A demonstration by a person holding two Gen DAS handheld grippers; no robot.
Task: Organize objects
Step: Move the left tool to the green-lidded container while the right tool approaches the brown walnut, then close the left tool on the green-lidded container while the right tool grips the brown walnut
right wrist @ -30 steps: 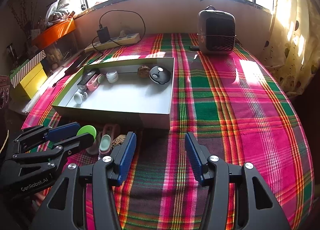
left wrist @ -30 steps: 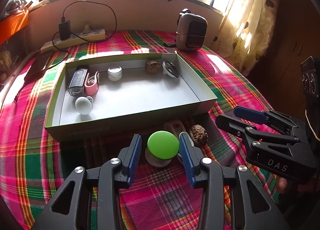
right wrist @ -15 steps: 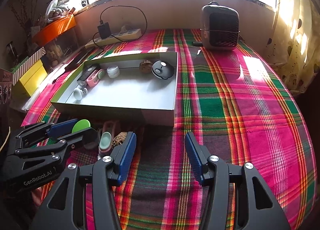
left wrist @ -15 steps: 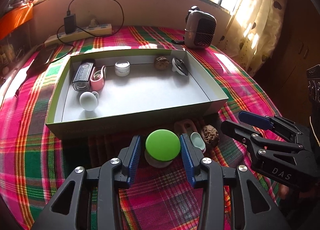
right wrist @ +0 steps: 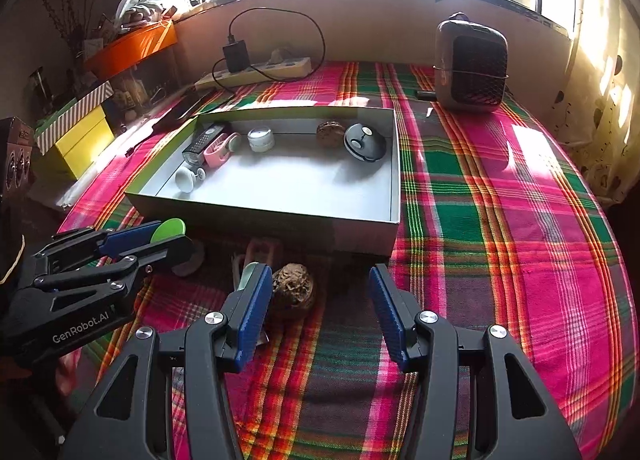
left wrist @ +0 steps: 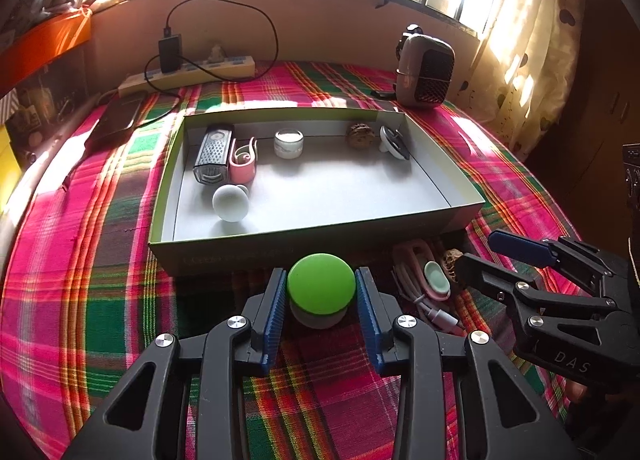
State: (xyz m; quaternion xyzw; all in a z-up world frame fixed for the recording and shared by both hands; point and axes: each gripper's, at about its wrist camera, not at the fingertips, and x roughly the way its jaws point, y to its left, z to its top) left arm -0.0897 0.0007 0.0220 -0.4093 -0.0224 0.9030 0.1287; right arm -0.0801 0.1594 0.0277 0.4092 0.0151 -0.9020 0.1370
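Observation:
A knob with a green cap (left wrist: 321, 289) on a white base stands on the plaid cloth just in front of the grey open box (left wrist: 304, 256). My left gripper (left wrist: 321, 292) has it between its blue pads; the jaws are closing and the pads touch the cap's sides. In the right wrist view the left gripper (right wrist: 168, 238) reaches in from the left with the green cap (right wrist: 170, 229) showing. My right gripper (right wrist: 318, 280) stands open with nothing between its pads. A walnut (right wrist: 292, 292) lies just inside its left finger. A pink cable bundle with a mint piece (left wrist: 434, 284) lies between the grippers.
The box (right wrist: 256, 216) holds a dark grater-like item (left wrist: 212, 158), a pink piece (left wrist: 242, 160), a white jar (left wrist: 289, 143), a second walnut (left wrist: 360, 135), a black round device (right wrist: 365, 142) and a white knob (left wrist: 231, 202). Behind stand a small heater (right wrist: 470, 68) and a power strip (left wrist: 192, 74).
The left gripper moved forward toward the box's front wall and its jaws narrowed onto the green cap. The right wrist view shifted a little, so the walnut now lies beside its left finger.

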